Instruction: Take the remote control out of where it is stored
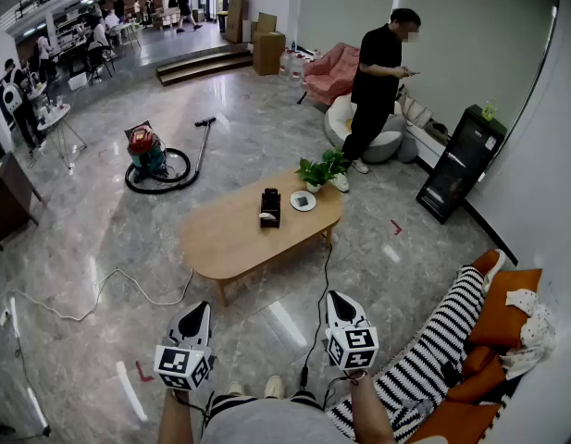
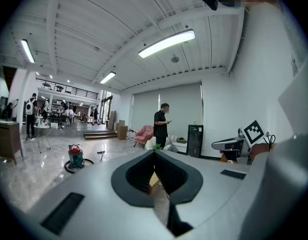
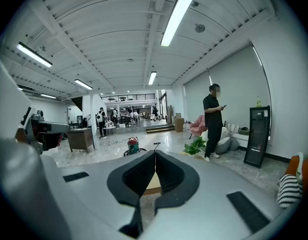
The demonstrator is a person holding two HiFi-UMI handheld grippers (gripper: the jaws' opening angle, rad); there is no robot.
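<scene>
**A:** Entry one; the remote control?

**B:** Too small to tell apart from its store. A black upright holder (image 1: 270,206) stands near the middle of the oval wooden coffee table (image 1: 220,240), and something dark sits in it.

**A:** Neighbours on the table?

**B:** A white dish (image 1: 303,201) just beside the holder at its 3 o'clock; a potted plant (image 1: 322,168) at its 1 o'clock, on the table's far end.

**A:** The tools?

**B:** The left gripper (image 1: 201,308) and the right gripper (image 1: 338,296) are held side by side at the table's 6 o'clock, well apart from it, both pointing towards it. In each gripper view the two dark pads are pressed together at the tips, with nothing between them.

**A:** Surroundings?

**B:** A red-topped vacuum cleaner (image 1: 146,152) with a coiled hose on the floor at the table's 10 o'clock; a standing person (image 1: 378,81) in black at its 1 o'clock, beyond the plant; a black cabinet (image 1: 459,163) against the wall at 2 o'clock; a black-and-white striped cushion (image 1: 433,345) at the right gripper's 3 o'clock, beside orange ones; a black cable (image 1: 320,294) running on the floor from the table towards the person's feet.
</scene>
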